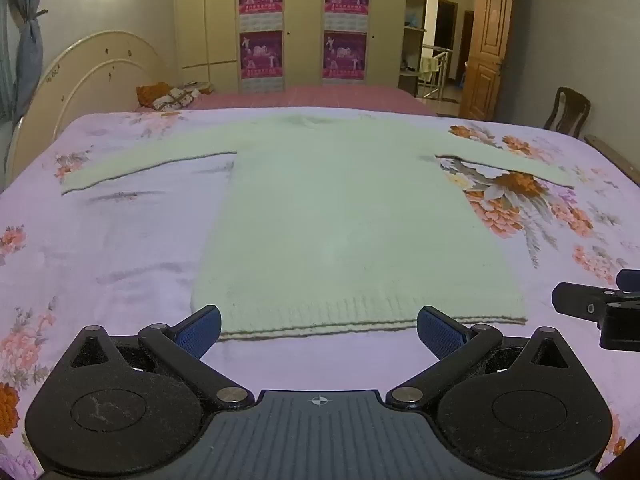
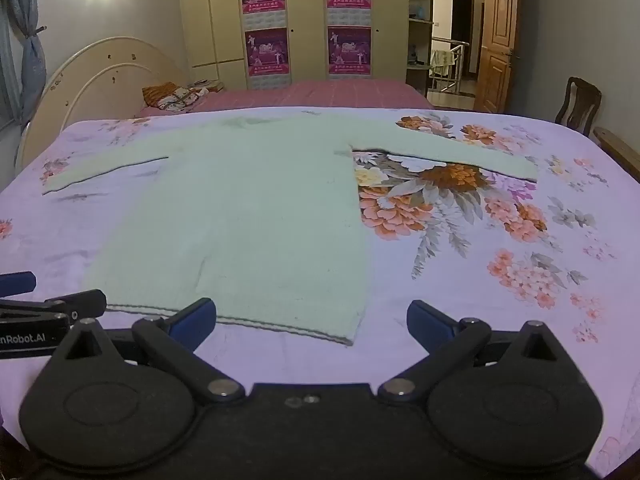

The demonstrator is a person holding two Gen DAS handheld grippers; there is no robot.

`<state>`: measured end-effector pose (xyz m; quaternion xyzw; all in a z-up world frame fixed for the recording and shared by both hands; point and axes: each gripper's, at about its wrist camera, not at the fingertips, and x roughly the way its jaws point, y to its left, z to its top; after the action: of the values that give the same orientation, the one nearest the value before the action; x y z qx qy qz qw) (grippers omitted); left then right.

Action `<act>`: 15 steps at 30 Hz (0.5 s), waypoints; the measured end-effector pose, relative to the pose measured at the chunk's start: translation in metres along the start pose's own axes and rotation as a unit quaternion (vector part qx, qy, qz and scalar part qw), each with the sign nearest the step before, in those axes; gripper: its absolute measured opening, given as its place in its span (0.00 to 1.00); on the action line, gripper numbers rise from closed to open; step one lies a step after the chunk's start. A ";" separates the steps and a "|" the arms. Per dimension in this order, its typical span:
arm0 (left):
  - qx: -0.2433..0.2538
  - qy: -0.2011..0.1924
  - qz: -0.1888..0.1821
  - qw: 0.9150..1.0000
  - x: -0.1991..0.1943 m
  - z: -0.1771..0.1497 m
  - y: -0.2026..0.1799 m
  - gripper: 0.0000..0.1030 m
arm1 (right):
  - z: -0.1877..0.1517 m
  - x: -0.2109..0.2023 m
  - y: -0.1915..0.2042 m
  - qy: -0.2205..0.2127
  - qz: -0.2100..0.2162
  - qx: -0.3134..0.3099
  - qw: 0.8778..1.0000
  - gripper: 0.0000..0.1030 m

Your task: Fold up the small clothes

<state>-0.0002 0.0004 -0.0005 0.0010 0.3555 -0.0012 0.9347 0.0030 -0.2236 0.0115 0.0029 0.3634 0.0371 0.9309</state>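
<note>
Pale green sweater (image 1: 344,220) lies flat, sleeves spread, on the floral bedsheet (image 1: 100,248). Left gripper (image 1: 319,330) jaws wide, empty, just short of the hem. Right gripper (image 2: 311,322) likewise wide, empty, sweater's hem corner between its fingers ahead.

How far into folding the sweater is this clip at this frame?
Done: only the layout. The pale green sweater lies flat on the floral bedspread, both sleeves spread out. In hand: nothing; the left gripper and right gripper hover near the hem, jaws wide and empty. Left: every fold, sleeves and body alike.
</note>
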 end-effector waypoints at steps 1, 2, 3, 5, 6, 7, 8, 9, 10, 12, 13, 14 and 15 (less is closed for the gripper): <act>-0.002 0.002 0.000 1.000 0.000 0.000 0.000 1.00 | 0.000 0.000 0.000 0.001 0.001 -0.001 1.000 0.99; -0.003 0.004 0.001 1.000 0.000 0.000 0.000 1.00 | 0.000 0.001 0.000 0.001 0.001 -0.002 1.000 0.99; -0.004 0.005 0.001 1.000 0.000 -0.001 -0.001 1.00 | 0.000 0.002 -0.001 0.002 0.002 -0.003 1.000 0.99; -0.006 0.007 0.002 1.000 0.000 0.000 -0.002 1.00 | 0.000 0.001 -0.001 -0.002 -0.002 -0.004 1.000 0.99; -0.007 0.009 0.002 1.000 0.000 0.000 -0.002 1.00 | 0.000 0.002 -0.001 -0.002 -0.002 -0.005 1.000 0.99; -0.008 0.010 0.001 1.000 0.000 0.000 -0.003 1.00 | 0.001 0.002 -0.002 -0.002 -0.002 -0.004 1.000 0.99; -0.008 0.011 0.001 1.000 0.001 0.000 -0.004 1.00 | -0.003 -0.002 -0.003 -0.003 -0.004 -0.005 1.000 0.99; -0.006 0.000 -0.007 1.000 -0.001 0.000 0.000 1.00 | -0.003 -0.001 -0.004 -0.004 -0.004 -0.005 1.000 0.99; -0.005 -0.001 -0.006 1.000 -0.002 -0.002 -0.002 1.00 | -0.004 -0.002 -0.005 -0.004 -0.005 -0.005 1.000 0.99; -0.003 -0.001 -0.006 1.000 -0.004 -0.003 -0.001 1.00 | -0.005 -0.002 -0.005 -0.004 -0.005 -0.004 1.000 0.99; -0.002 0.002 -0.005 1.000 0.000 -0.001 -0.003 1.00 | -0.004 -0.003 -0.006 -0.003 -0.005 -0.004 1.000 0.99; -0.002 0.002 -0.005 1.000 0.000 -0.001 -0.003 1.00 | -0.004 -0.003 -0.006 -0.003 -0.006 -0.003 1.000 0.99; -0.002 0.001 -0.005 1.000 0.000 -0.001 -0.002 1.00 | -0.004 -0.003 -0.006 -0.003 -0.005 -0.003 1.000 0.99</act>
<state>-0.0009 -0.0019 -0.0010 -0.0030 0.3569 -0.0050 0.9341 -0.0016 -0.2303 0.0104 -0.0019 0.3605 0.0335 0.9322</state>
